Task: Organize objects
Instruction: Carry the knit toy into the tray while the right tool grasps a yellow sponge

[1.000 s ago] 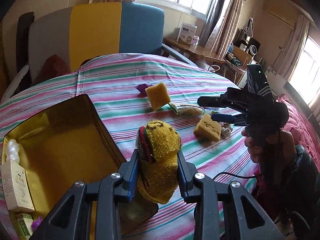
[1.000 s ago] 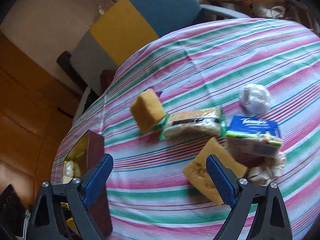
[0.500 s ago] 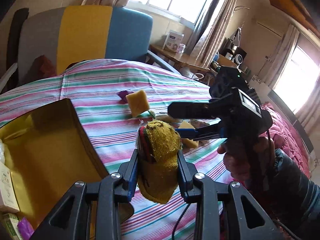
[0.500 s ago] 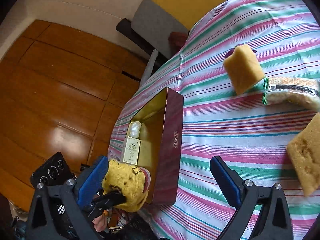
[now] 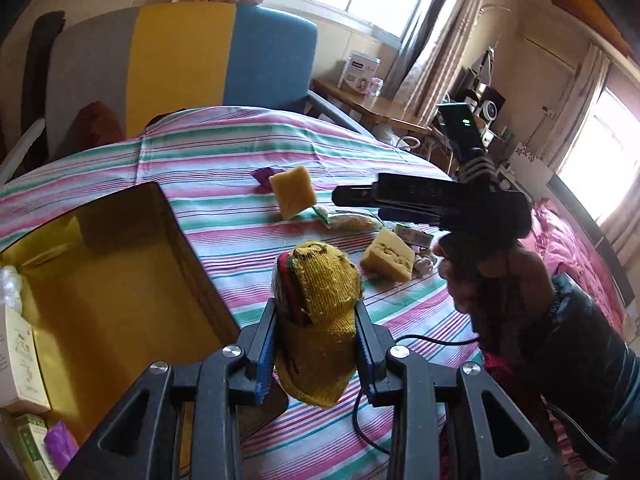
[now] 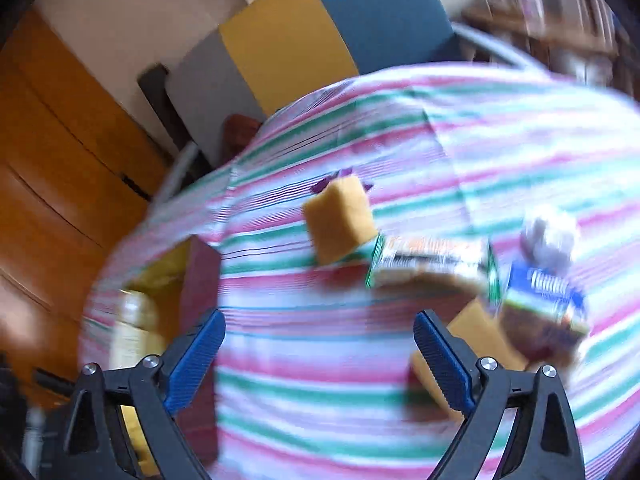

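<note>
My left gripper [image 5: 316, 344] is shut on a yellow knitted toy [image 5: 320, 300] with red and green stripes, held above the near right corner of a gold-lined box [image 5: 120, 280]. My right gripper [image 6: 320, 356] is open and empty above the striped table; it also shows in the left wrist view [image 5: 400, 200], above two yellow sponges [image 5: 292, 192] [image 5: 388, 256]. The right wrist view is blurred but shows a sponge [image 6: 340, 220], a snack packet [image 6: 432, 260], a tissue pack [image 6: 548, 296] and a second sponge [image 6: 476, 344] by its right finger.
The box holds a white carton [image 5: 20, 356], a green pack [image 5: 32, 444] and a purple item [image 5: 60, 440] at its left end. A grey, yellow and blue chair [image 5: 180, 64] stands behind the table. A white bundle [image 6: 552, 232] lies at the far right.
My right gripper swung from facing the box and the toy back towards the sponges and packets, still moving fast. My left gripper keeps hold of the knitted toy near the box corner.
</note>
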